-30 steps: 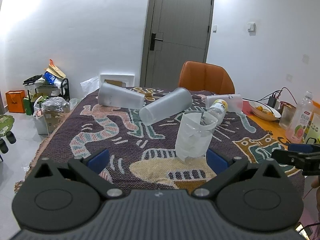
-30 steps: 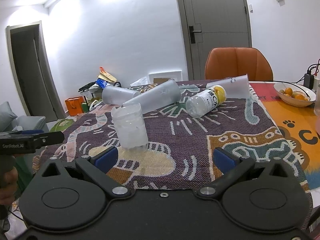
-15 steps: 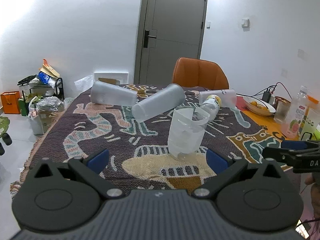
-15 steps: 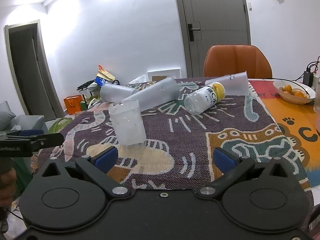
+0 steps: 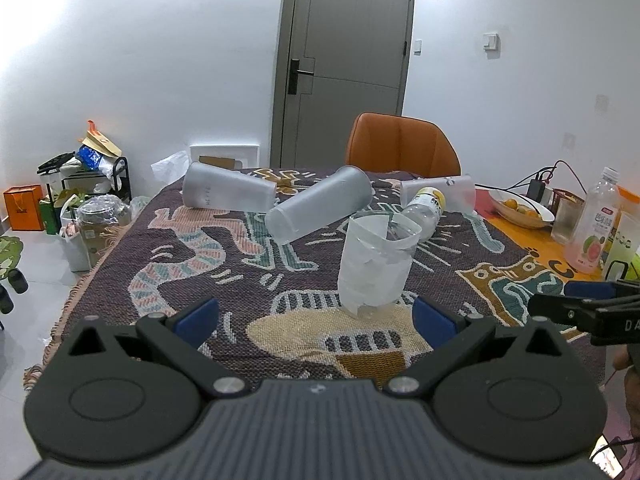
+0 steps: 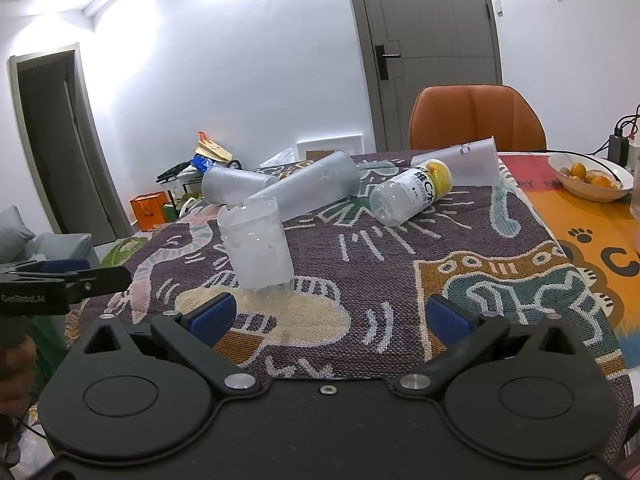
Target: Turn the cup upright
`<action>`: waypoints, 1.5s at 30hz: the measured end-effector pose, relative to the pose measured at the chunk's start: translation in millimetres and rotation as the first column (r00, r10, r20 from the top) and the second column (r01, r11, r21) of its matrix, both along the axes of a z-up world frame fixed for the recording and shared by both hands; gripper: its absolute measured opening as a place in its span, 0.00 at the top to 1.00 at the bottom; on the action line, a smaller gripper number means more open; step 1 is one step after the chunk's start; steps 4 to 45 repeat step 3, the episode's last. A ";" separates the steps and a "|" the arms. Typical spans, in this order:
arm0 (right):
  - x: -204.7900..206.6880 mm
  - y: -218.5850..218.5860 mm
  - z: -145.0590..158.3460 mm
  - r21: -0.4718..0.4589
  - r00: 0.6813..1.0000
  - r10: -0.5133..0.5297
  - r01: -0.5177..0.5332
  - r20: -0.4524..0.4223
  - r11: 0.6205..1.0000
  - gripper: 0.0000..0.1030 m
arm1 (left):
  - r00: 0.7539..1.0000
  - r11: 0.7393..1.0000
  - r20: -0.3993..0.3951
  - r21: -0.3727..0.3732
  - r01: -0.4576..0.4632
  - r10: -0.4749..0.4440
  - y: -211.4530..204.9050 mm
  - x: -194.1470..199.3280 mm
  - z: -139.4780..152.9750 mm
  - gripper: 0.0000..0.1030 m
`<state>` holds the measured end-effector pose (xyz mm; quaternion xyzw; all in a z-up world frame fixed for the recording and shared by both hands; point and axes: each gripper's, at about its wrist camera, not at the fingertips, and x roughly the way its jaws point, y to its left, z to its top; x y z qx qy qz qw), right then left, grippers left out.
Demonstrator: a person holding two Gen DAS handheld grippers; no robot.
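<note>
A clear plastic cup with a torn white label [image 5: 374, 264] stands upright on the patterned cloth, just beyond my open left gripper [image 5: 316, 318] and toward its right finger. In the right wrist view the same cup [image 6: 258, 250] stands ahead of the left finger of my open right gripper [image 6: 332, 316]. Three frosted cups lie on their sides farther back: one at the left [image 5: 228, 192], one in the middle [image 5: 320, 210], one at the right [image 5: 440, 192]. Both grippers are empty.
A plastic bottle with a yellow cap [image 6: 412, 192] lies behind the upright cup. A bowl of oranges [image 6: 590, 176], a drink bottle [image 5: 598, 228] and a glass [image 5: 564, 220] stand at the table's right. An orange chair [image 5: 402, 146] is at the far side.
Both grippers have drawn back slightly from the upright cup, which stays standing. Nothing else on the table moved.
</note>
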<state>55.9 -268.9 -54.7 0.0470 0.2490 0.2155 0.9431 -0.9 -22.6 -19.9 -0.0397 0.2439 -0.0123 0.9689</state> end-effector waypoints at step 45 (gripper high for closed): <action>0.0 0.2 -0.5 -0.001 1.000 -0.001 0.001 -0.001 1.000 0.00 | 1.000 1.000 0.001 0.003 0.001 -0.001 0.4 0.1 0.0 0.01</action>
